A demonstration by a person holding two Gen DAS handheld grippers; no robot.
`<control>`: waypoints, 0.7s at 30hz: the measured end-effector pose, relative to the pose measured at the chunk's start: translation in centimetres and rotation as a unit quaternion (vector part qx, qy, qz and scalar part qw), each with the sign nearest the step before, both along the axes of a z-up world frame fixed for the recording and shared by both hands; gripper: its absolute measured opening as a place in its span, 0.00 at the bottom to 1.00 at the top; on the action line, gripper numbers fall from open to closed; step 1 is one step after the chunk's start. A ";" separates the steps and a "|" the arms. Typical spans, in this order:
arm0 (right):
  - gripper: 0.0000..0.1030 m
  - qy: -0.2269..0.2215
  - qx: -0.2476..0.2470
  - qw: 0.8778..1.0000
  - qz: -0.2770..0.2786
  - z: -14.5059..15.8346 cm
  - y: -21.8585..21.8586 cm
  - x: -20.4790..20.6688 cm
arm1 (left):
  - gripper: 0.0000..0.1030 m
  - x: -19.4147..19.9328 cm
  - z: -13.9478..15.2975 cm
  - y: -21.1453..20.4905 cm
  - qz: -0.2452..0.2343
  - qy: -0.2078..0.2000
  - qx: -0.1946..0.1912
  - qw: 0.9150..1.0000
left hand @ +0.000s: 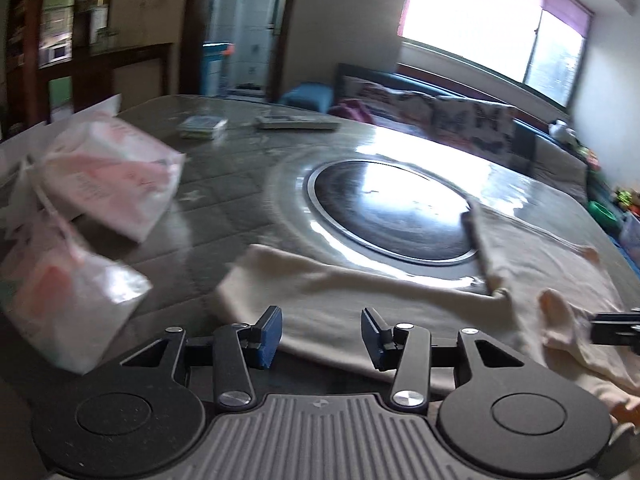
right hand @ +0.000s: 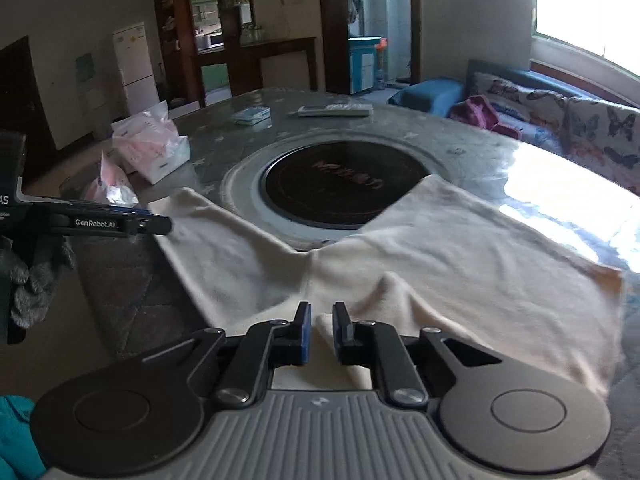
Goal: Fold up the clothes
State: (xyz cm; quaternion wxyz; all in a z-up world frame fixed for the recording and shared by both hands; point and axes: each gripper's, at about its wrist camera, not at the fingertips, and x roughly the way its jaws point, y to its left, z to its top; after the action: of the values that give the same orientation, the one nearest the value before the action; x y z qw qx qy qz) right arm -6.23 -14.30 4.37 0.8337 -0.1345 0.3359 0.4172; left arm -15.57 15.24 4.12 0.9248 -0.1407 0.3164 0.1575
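Right wrist view: the cream soft-knit pair of trousers (right hand: 400, 264) lies flat on the grey round table (right hand: 460, 140), legs splayed in a V. My right gripper (right hand: 320, 330) pinches a raised waist fold; my left gripper (left hand: 322, 336) hangs spread above it.

Left hand-held gripper (left hand: 321, 337): jaws spread wide, nothing between the blue pads, pointing toward 12 o'clock. Right hand-held gripper (right hand: 322, 332): jaws nearly closed, pinching a raised fold of cream cloth (right hand: 440, 264).
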 end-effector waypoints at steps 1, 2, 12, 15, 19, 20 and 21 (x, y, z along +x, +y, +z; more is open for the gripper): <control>0.17 -0.003 -0.004 1.000 -0.009 0.1 -0.5 0.4 | 0.47 0.0 -0.1 0.2 0.010 0.002 0.001 1.000; 0.18 -0.006 -0.009 1.000 -0.018 0.3 -1.0 0.7 | 0.48 0.0 -0.1 0.5 0.020 0.003 0.001 1.000; 0.18 -0.009 -0.038 0.998 -0.059 -2.4 -0.3 4.1 | 0.49 -0.1 -1.2 2.3 0.078 0.023 -0.023 0.996; 0.18 -0.014 -0.052 0.998 -0.045 -3.4 1.1 3.9 | 0.49 0.1 -1.3 2.4 0.078 0.023 -0.027 0.996; 0.18 -0.020 -0.042 0.998 -0.030 -2.9 1.5 3.3 | 0.49 0.2 -1.1 2.8 0.089 0.022 -0.031 0.995; 0.18 -0.023 -0.039 0.999 -0.029 -2.7 1.5 3.2 | 0.49 0.2 -1.2 2.9 0.093 0.022 -0.032 0.995; 0.18 -0.023 -0.040 0.999 -0.026 -2.8 1.7 3.1 | 0.49 0.2 -1.2 3.0 0.098 0.022 -0.033 0.994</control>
State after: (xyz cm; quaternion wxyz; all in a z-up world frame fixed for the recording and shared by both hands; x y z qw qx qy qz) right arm -3.08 -12.64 1.61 0.8457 -0.1685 0.3366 0.3782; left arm -15.39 18.26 2.90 0.8926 -0.1982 0.3264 0.2397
